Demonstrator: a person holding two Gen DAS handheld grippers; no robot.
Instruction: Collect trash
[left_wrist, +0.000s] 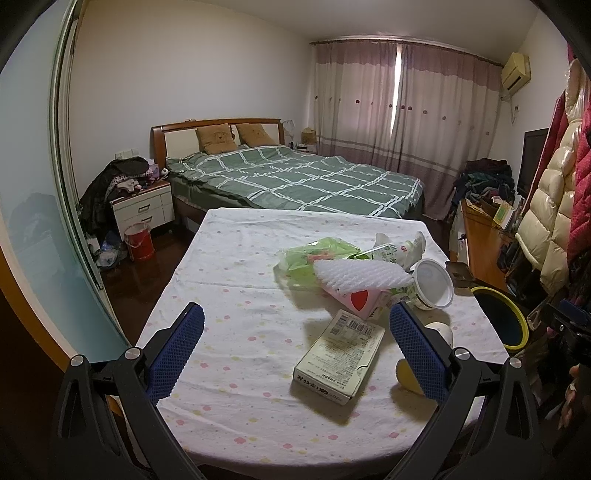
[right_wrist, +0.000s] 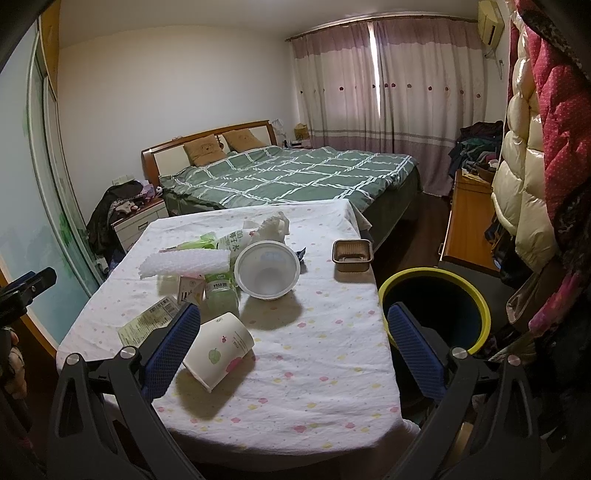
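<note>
Nearest the viewer, the left hand-held gripper (left_wrist: 295, 349) is hovering wide open over the cloth-covered worktop (left_wrist: 229, 280), holding nothing, and the right hand-held gripper (right_wrist: 293, 341) is likewise gaping and empty. Lying on its side just beside the right one's left finger is a paper cup (right_wrist: 218, 350) printed with fruit; it is probably very light and easily crushed, so pinching the rim gently across its open mouth looks wisest. Between the left gripper's fingers a flat cardboard box (left_wrist: 338, 363) is lying label up; it seems light and fairly stiff, best taken across its narrow sides. Farther on, a loose heap is sitting near the middle of the worktop: a white foam net sleeve (left_wrist: 360, 275), soft and springy, likely to squash in any grip; a green plastic bag (left_wrist: 314, 258), limp and slippery, needing a bunched fold; a white plastic tub (right_wrist: 267, 269) tipped on its side, thin-walled, graspable at its rim; and a small green-labelled bottle (right_wrist: 221, 291), smooth, possibly inclined to roll. Apart from the heap, toward the worktop's right edge, a brown foil tray (right_wrist: 352, 254) is sitting upright. A yellow-rimmed bin (right_wrist: 436, 291) is standing on the floor just beside the worktop's right side, seemingly where everything is going. Beyond lies a bed (left_wrist: 295, 177) with a green checked cover.
</note>
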